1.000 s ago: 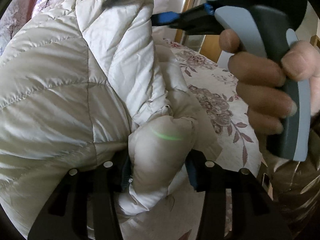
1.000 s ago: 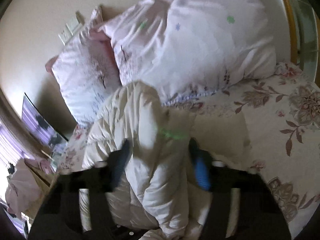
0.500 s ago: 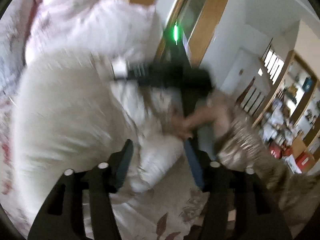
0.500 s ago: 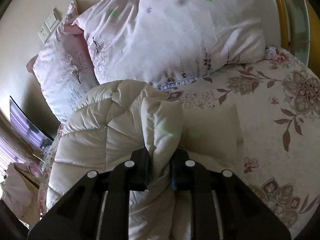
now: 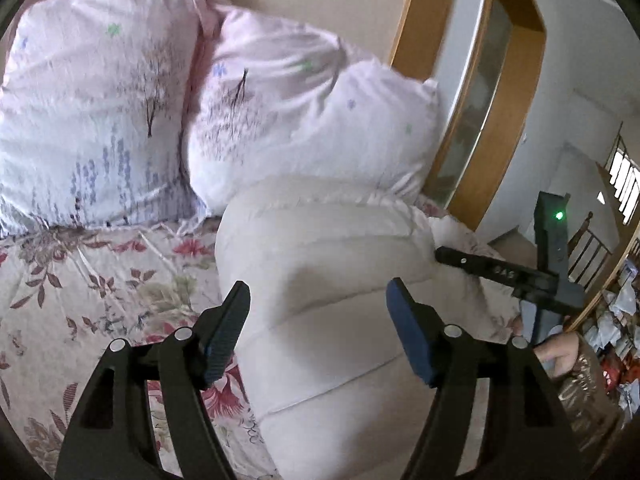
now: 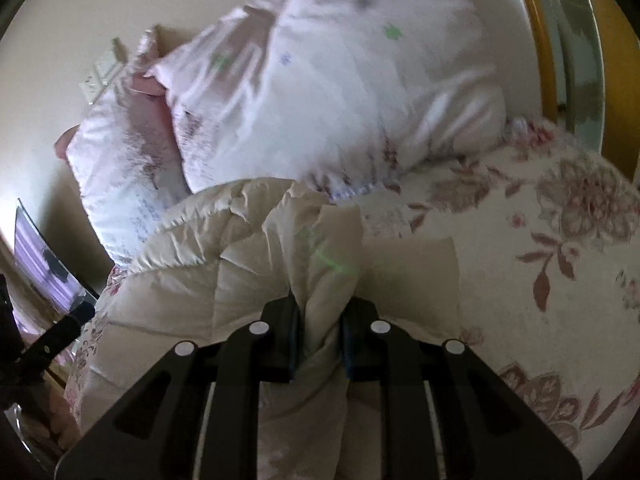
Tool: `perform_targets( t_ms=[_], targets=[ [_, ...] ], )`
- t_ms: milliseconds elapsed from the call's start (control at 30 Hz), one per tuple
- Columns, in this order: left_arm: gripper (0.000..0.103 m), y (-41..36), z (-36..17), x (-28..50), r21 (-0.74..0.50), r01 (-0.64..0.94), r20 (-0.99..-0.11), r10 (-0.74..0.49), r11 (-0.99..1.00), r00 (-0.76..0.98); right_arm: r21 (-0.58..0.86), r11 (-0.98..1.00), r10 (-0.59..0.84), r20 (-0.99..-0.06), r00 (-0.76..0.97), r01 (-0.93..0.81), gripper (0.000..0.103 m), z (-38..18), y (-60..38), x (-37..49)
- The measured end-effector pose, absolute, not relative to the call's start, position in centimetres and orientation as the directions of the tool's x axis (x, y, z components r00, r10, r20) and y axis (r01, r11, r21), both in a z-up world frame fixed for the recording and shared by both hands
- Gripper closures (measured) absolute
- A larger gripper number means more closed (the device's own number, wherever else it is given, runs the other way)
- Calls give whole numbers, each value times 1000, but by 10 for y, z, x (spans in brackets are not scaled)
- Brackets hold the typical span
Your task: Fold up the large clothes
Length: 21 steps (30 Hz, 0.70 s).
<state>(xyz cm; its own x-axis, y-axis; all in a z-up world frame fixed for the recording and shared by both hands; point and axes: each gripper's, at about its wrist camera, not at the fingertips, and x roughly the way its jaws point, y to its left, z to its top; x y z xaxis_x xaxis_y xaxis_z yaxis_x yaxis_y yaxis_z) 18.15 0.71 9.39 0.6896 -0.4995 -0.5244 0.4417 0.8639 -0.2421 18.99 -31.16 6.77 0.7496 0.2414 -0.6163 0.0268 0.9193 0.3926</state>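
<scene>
A cream quilted puffer jacket (image 5: 332,276) lies bunched on the floral bedspread (image 5: 80,280). My left gripper (image 5: 318,312) hovers above it with its jaws opening, and no fabric is pinched between the blue pads. In the right wrist view the same jacket (image 6: 208,276) fills the lower left, and my right gripper (image 6: 320,336) is shut on a thick fold of it. Seen from the left wrist, the right gripper's body (image 5: 516,276) sits at the jacket's right edge, held by a hand (image 5: 560,354).
Two pale pink pillows (image 5: 100,112) (image 5: 312,112) lean against the wall behind the jacket. A wooden door frame (image 5: 472,120) stands to the right, with a cluttered room beyond. A dark screen (image 6: 44,272) is at the bed's left side.
My left gripper let go of the jacket fold, opened wide and pulled back and up. The right gripper closed onto a jacket fold and sank a little.
</scene>
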Motion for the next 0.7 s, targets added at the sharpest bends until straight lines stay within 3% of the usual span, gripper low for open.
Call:
perform_targets(
  t_ms=[433, 700],
  targets=[
    [32, -9, 90, 223, -196, 495, -551, -512, 847, 659, 451, 886, 264, -682, 682, 108, 82, 30, -333, 202],
    [32, -23, 70, 246, -195, 510, -620, -509, 838, 598, 479, 867, 275, -689, 671, 137, 83, 21, -339, 202]
  ],
)
